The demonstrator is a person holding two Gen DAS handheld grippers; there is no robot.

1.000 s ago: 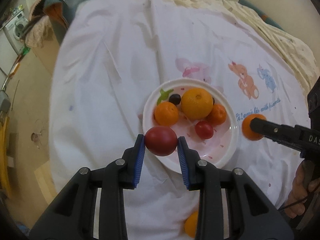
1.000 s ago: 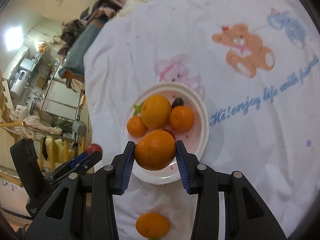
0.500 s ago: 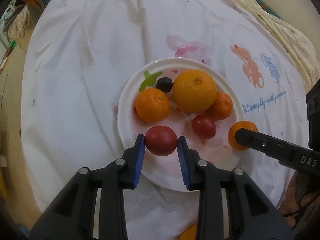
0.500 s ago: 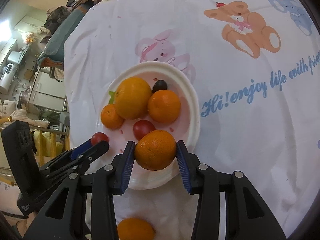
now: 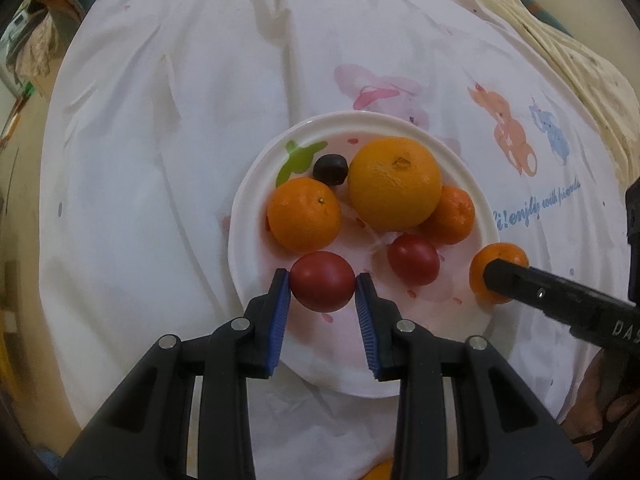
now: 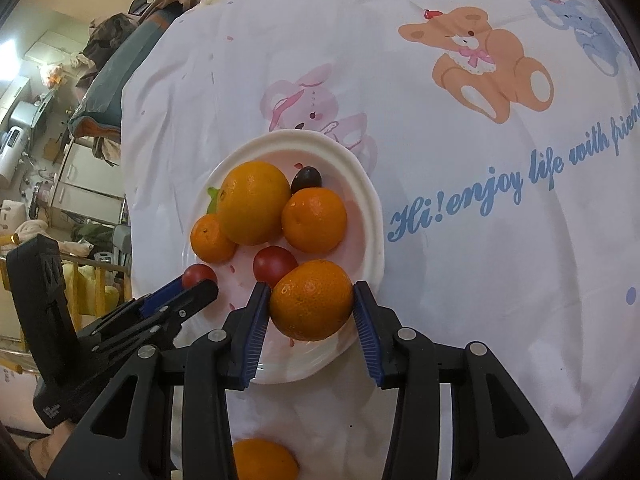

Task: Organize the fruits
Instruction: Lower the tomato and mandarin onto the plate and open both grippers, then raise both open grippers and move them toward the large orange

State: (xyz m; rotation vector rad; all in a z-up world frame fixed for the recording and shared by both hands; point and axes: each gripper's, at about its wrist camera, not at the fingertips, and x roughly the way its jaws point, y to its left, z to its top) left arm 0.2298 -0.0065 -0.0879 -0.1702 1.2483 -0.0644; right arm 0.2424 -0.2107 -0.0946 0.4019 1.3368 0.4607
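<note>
A white cloth [image 6: 460, 240] printed with cartoon animals covers the bench; cluttered furniture [image 6: 80, 152] stands beyond its left edge. The left claw [image 5: 322, 286] grips a red tomato [image 5: 322, 286] and the right claw [image 6: 311, 300] an orange [image 6: 311, 300], both over the near rim of the white plate [image 6: 372, 216].

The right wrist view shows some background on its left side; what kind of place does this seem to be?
Probably a lived-in home, not a lab. A table under a white cartoon-print cloth holds a plate of fruit, clothes are piled on furniture behind it, and white cabinets with small appliances stand further back.
</note>
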